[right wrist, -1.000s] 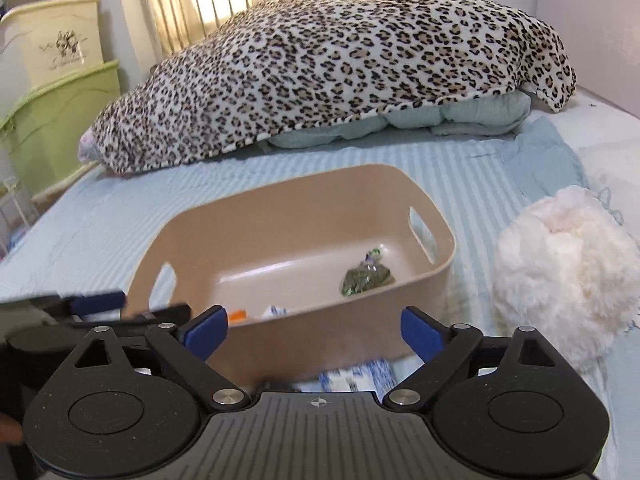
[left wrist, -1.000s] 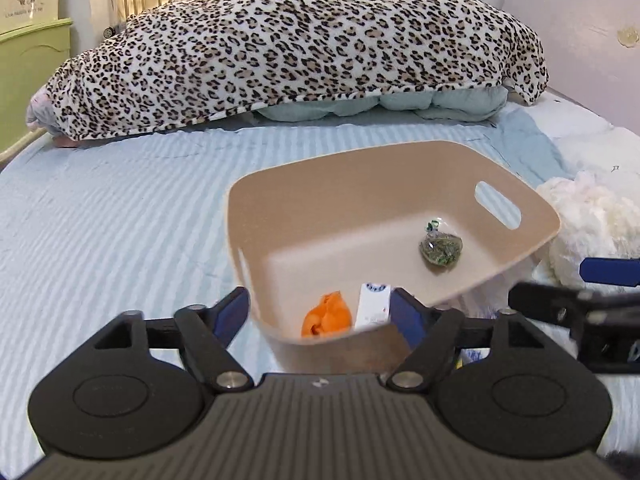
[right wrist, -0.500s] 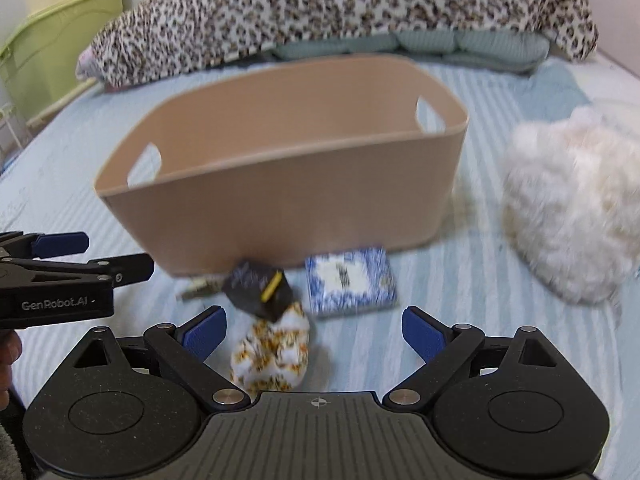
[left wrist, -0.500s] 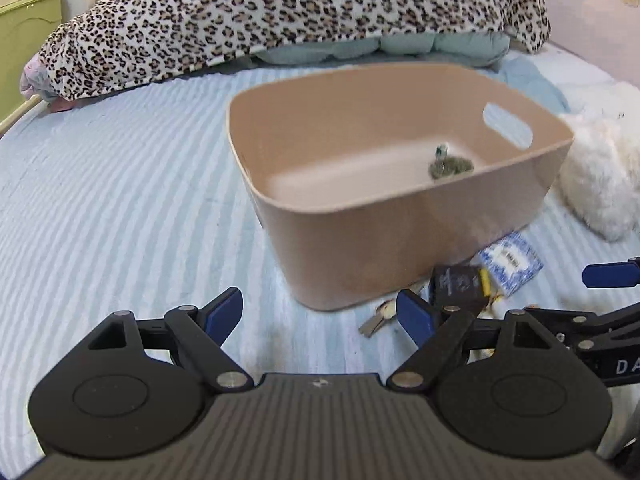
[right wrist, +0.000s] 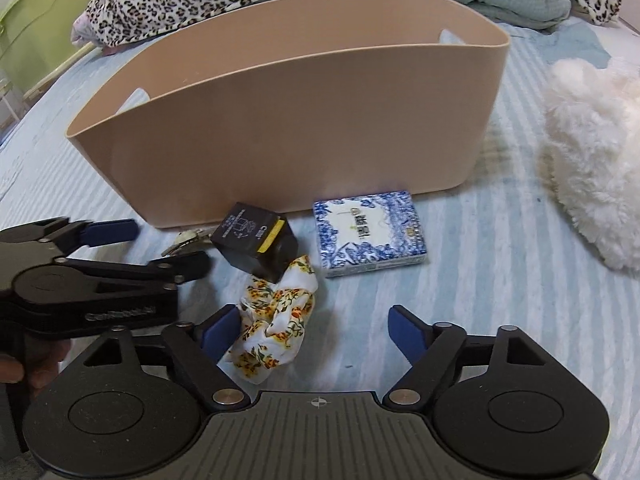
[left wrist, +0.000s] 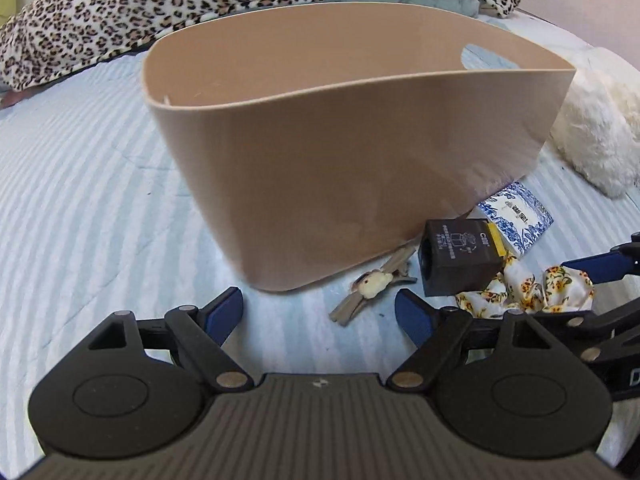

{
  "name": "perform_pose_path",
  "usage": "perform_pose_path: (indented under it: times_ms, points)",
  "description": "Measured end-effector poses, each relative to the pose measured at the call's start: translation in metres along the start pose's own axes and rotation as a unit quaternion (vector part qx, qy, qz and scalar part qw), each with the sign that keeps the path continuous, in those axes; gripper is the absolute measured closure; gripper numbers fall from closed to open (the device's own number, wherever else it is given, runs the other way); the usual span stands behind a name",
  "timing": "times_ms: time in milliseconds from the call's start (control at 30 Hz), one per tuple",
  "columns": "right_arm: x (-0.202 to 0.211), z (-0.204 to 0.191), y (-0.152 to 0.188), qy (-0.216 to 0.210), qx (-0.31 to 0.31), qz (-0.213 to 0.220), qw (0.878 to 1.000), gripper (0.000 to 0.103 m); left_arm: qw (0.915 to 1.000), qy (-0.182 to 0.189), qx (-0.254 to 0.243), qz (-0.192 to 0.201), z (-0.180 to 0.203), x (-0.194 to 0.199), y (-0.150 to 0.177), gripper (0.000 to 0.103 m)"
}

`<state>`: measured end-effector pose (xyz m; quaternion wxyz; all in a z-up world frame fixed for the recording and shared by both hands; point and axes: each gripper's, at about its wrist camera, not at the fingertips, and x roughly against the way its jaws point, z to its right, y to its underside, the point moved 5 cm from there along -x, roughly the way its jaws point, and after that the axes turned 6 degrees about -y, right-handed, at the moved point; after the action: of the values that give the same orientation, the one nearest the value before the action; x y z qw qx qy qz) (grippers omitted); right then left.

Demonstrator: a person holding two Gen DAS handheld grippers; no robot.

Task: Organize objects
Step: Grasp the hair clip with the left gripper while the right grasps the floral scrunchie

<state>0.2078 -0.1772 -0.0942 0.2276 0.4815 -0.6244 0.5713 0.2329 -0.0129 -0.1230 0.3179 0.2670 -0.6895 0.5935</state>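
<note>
Four loose items on bed w/ beige bin [right wrist: 280,120] just behind. Floral scrunchie [right wrist: 276,320] lies between right gripper [right wrist: 308,330] jaws, touching left pad; nearest. Left gripper [left wrist: 318,312] aims at hair clip [left wrist: 372,284], clip long axis diagonal. Both jaws spread, empty.

A leopard-print blanket [left wrist: 208,4] lies heaped across the far end of the bed [left wrist: 80,184], over pale green bedding [right wrist: 516,0]. The bed's cover is light blue with stripes. A green cabinet [right wrist: 36,28] stands beside the bed at the far left.
</note>
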Motion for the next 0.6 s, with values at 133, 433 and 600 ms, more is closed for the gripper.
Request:
perform_pose_path:
  times_ms: [133, 433, 600]
  points:
    - [0.000, -0.007, 0.002, -0.006, 0.013, -0.001, 1.000, 0.040, 0.9999, 0.004, 0.010, -0.004, 0.003, -0.003, 0.000, 0.032]
    - [0.007, -0.012, 0.005, -0.014, 0.018, 0.001, 1.000, 0.085, 0.9997, 0.022, 0.006, -0.012, 0.001, 0.008, 0.000, 0.097]
    - [0.019, -0.009, 0.011, -0.010, 0.018, 0.010, 1.000, 0.089, 0.9997, 0.020, -0.015, -0.005, 0.009, 0.012, 0.006, 0.099]
